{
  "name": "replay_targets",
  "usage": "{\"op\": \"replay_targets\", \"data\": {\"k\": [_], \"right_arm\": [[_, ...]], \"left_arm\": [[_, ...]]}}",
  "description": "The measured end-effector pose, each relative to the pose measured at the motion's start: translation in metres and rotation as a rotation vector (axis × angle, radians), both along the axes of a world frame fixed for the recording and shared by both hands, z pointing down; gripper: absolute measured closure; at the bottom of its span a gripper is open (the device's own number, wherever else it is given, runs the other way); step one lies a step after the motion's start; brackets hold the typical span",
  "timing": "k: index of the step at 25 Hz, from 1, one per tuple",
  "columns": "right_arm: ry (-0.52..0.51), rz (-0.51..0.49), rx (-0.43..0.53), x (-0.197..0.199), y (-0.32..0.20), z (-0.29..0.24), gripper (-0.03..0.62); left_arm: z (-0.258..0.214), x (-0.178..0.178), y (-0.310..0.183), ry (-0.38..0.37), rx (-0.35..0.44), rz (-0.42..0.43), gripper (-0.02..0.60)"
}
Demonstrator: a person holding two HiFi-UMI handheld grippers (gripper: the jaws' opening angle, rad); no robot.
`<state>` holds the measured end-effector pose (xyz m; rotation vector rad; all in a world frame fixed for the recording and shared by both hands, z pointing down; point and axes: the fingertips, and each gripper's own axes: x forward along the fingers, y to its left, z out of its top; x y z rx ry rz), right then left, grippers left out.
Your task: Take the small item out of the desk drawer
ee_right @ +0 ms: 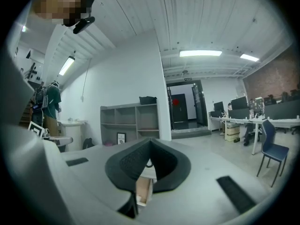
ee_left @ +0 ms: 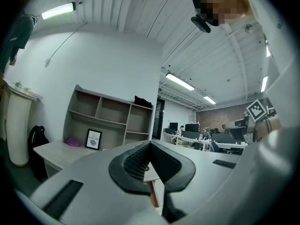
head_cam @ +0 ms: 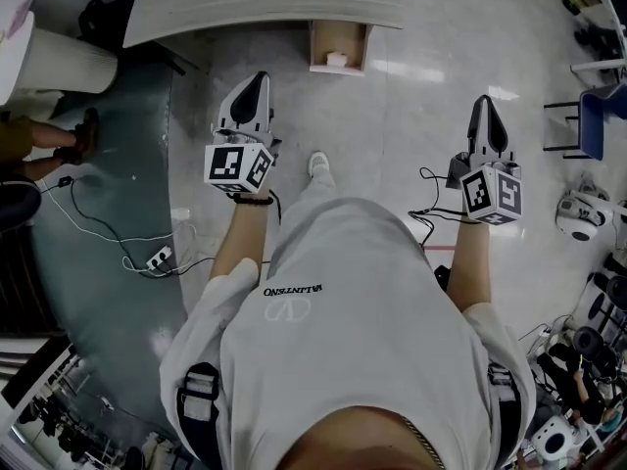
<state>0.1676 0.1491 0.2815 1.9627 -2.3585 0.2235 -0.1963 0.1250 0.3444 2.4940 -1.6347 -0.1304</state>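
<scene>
Left gripper [head_cam: 257, 81] and right gripper [head_cam: 484, 106] are both pinched shut on nothing, pointing at the desk [head_cam: 245, 8], probably just for the approach, since the small item [head_cam: 336, 59] sits in the open drawer [head_cam: 317, 45] under its front edge.

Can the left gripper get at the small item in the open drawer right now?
Likely yes: the drawer stands open, the small white item lies uncovered, with nothing between it and the left gripper. Its jaws are shut, though.
</scene>
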Motion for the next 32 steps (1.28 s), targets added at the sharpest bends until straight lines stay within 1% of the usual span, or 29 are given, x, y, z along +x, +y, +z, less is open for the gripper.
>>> {"op": "replay_targets", "data": {"k": [6, 12, 17, 21, 26, 29, 32], "right_arm": [[0.015, 0.007, 0.011, -0.029, -0.032, -0.001, 0.592], [0.027, 0.007, 0.005, -0.051, -0.046, -0.001, 0.592], [0.040, 0.011, -0.004, -0.054, -0.062, -0.001, 0.592], [0.041, 0.012, -0.017, -0.052, -0.078, 0.005, 0.592], [0.037, -0.001, -0.029, -0.049, -0.102, 0.014, 0.592], [0.037, -0.032, -0.042, -0.050, -0.116, 0.023, 0.592], [0.033, -0.074, -0.073, -0.048, -0.133, 0.041, 0.592]], "left_arm": [[0.009, -0.007, -0.030, 0.007, -0.007, 0.059, 0.586], [0.025, 0.003, -0.042, 0.016, -0.040, 0.126, 0.586], [0.039, 0.016, -0.052, 0.040, -0.075, 0.167, 0.586], [0.049, 0.024, -0.063, 0.050, -0.098, 0.181, 0.586], [0.064, 0.037, -0.081, 0.032, -0.142, 0.189, 0.586], [0.075, 0.047, -0.090, 0.021, -0.171, 0.188, 0.586], [0.089, 0.066, -0.102, 0.001, -0.204, 0.190, 0.586]]}}
